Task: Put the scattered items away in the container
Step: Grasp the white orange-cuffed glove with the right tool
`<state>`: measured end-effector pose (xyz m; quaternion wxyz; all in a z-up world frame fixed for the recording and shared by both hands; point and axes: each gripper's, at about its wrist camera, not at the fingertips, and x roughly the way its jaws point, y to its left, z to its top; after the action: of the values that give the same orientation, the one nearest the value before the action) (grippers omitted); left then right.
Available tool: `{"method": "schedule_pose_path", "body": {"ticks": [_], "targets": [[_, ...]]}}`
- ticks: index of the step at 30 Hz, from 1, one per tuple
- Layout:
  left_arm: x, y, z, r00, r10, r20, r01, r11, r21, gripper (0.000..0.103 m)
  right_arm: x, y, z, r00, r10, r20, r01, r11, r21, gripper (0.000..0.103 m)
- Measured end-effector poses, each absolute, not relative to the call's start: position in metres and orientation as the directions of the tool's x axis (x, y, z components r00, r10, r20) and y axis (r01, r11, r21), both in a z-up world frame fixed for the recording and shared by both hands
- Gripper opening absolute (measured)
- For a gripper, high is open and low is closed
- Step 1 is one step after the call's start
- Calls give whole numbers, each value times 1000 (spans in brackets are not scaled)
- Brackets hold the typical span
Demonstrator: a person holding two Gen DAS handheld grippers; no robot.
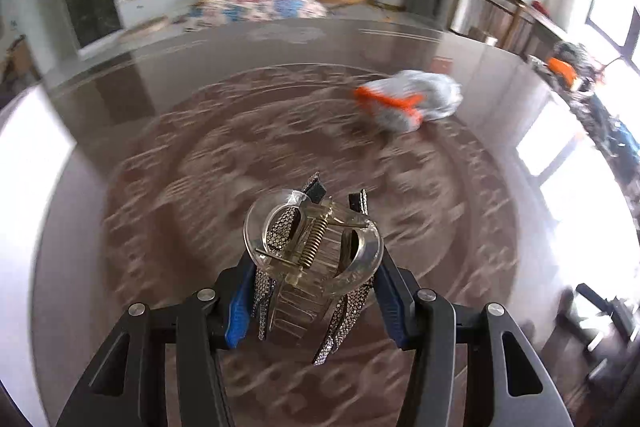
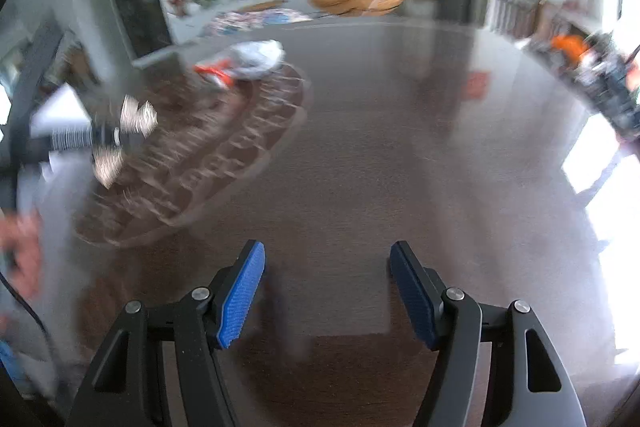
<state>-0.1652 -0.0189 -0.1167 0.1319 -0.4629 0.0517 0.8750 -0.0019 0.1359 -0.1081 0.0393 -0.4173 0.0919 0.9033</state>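
**Hair claw clip clamped in left gripper above round tray**

Left wrist view, bottom centre: the left gripper (image 1: pixel 314 291) is closed on one hair clip (image 1: pixel 314 247). The clip sits squarely between the two blue ribbed pads (image 1: pixel 239 307), its hinge facing the camera. It is clear plastic with two rounded finger loops, a coiled metal spring across the hinge, and rhinestone-studded strips that hang down past the pads. Its comb teeth point down.

Beneath and beyond the clip lies one round tray (image 1: pixel 192 155) of brown woven texture, blurred. Whether the clip touches it cannot be told. In the upper right of the tray rests one crumpled white bag with orange trim (image 1: pixel 408 99).

Right wrist view, bottom centre: the right gripper (image 2: pixel 328 291) stands spread apart, nothing between its blue pads, over a dark glossy wooden table (image 2: pixel 400 167). At mid left of the frame the tray (image 2: pixel 208 163) shows as an oval, with the clip (image 2: pixel 124 135) a blurred glittering shape at its left edge. The white and orange bag (image 2: pixel 248 61) lies at the tray's far side, upper left.
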Motion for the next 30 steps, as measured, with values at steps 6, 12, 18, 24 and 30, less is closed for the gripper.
{"method": "schedule_pose_path", "body": {"ticks": [6, 12, 18, 24, 30], "targets": [[-160, -60, -126, -572, 116, -812, -189, -982, -7, 53, -97, 152, -81, -683, -180, -708, 22, -974, 226, 67], [-167, -72, -138, -580, 124, -805, -160, -986, -37, 53, -190, 167, -81, -651, -226, -724, -6, -953, 303, 67], [-168, -70, -139, -589, 111, -801, -156, -988, -22, 53, -243, 158, -104, -606, -286, -742, -70, -910, 408, 67], [-164, -73, -140, -590, 115, -799, -154, -988, -29, 53, -235, 133, -104, -617, -273, -738, -20, -932, 362, 20], [-149, -87, -138, -581, 145, -801, -100, -989, -107, 53, -156, 119, -62, -682, -265, -681, 80, -953, 291, 20]]}}
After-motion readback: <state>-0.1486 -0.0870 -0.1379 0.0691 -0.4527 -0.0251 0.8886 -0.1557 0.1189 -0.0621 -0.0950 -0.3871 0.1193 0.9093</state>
